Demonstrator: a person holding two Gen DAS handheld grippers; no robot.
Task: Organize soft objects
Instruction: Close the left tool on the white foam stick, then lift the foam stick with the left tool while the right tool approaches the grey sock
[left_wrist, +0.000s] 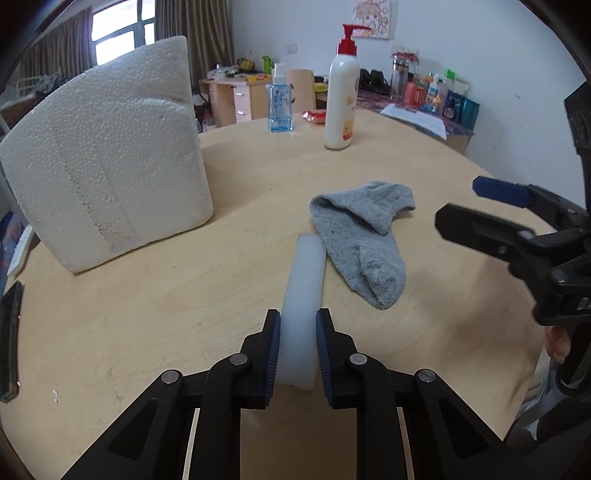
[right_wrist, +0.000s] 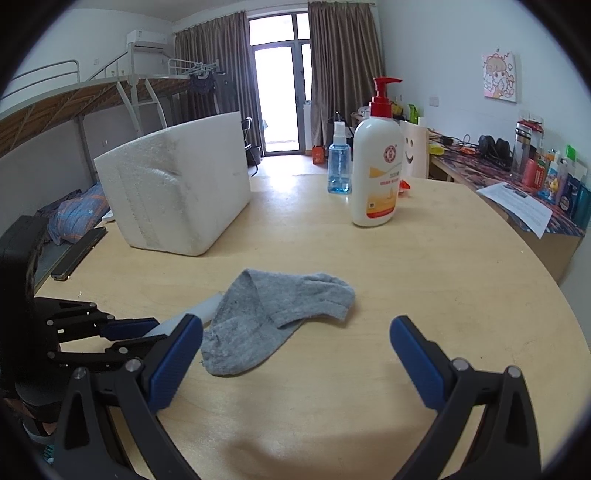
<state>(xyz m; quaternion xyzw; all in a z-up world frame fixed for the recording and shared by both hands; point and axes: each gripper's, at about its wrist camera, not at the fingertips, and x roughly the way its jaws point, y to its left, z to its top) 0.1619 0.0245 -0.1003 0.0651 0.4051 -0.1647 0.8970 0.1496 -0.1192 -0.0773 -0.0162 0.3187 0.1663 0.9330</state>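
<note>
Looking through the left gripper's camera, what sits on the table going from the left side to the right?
Foam box → white foam strip held in the left gripper → grey sock → right gripper.

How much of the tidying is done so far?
Nothing looks put away yet. The left gripper has its jaws closed on the white foam strip, which lies on the table. The grey sock lies loose beside it, with the right gripper open just short of it. Both soft things are left to sort.
</note>
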